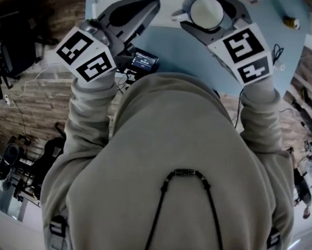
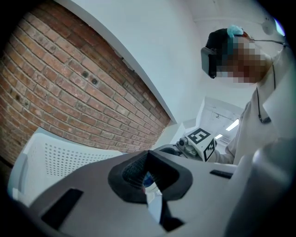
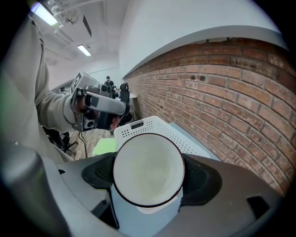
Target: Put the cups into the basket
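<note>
All three views are fisheye: straight lines bow and dark vignetting rings each frame. The indoor light is soft and even. Ceiling light strips (image 3: 44,14) glow at 11 o'clock in the right gripper view — a window-bright panel (image 2: 232,125) sits at 3 o'clock in the left gripper view. The white cup (image 3: 148,169) is evenly lit, without hard glare. The nearest grey gripper bodies are out of focus. The head view is dimmest around 9 o'clock.

Red brick wall (image 3: 222,92) beside a blue table (image 1: 196,54), strip lights (image 3: 44,14) overhead
</note>
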Available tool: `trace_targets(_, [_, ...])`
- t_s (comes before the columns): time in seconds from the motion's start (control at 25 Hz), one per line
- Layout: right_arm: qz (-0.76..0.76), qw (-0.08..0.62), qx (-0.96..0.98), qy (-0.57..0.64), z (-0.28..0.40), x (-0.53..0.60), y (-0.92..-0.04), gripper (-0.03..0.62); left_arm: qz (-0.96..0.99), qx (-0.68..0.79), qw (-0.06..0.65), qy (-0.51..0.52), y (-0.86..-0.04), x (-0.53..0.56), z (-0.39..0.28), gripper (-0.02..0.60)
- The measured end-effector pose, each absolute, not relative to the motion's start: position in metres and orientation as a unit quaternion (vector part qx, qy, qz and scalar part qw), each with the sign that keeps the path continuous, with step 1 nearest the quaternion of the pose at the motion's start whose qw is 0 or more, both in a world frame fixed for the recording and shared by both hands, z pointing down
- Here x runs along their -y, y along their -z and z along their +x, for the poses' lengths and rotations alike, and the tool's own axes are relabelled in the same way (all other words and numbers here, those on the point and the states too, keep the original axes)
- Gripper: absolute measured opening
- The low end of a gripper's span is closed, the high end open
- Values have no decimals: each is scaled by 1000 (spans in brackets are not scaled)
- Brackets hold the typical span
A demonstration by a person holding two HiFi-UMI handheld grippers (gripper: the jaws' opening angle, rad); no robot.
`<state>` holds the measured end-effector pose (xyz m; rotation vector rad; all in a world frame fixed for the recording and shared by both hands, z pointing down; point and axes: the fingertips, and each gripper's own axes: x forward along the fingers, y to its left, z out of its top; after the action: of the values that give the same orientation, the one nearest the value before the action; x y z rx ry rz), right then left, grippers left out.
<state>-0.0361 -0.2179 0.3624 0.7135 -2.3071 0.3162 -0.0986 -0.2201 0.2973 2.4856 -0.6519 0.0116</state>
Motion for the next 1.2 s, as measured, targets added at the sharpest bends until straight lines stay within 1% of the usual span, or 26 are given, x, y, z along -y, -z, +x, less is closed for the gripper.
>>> trace_targets(0.24, [256, 372, 883, -131, -40, 224, -354, 413, 920, 258, 296, 12, -276, 227, -99, -2])
trace_targets(0.4, [232, 399, 878, -130, -59, 269, -367, 413, 909, 276, 313, 27, -276, 270, -114, -2])
trace_targets(0.64, [205, 459, 854, -135, -84, 303, -423, 413, 893, 305, 329, 20, -302, 314, -134, -2])
trace_targets(0.76, [189, 470, 849, -149, -98, 296, -452, 413, 892, 308, 330, 15, -307, 313, -138, -2])
trace_targets(0.92, [168, 506, 833, -148, -109, 282, -498, 413, 893, 308, 329, 21, -312, 304, -141, -2])
trace_targets(1.04, [155, 515, 828, -160, -116, 280, -522, 413, 893, 310, 325, 31, -309, 307, -145, -2])
trace_targets(1.2, [142, 537, 810, -187, -115, 277, -551, 413, 894, 310, 321, 36, -304, 311, -146, -2])
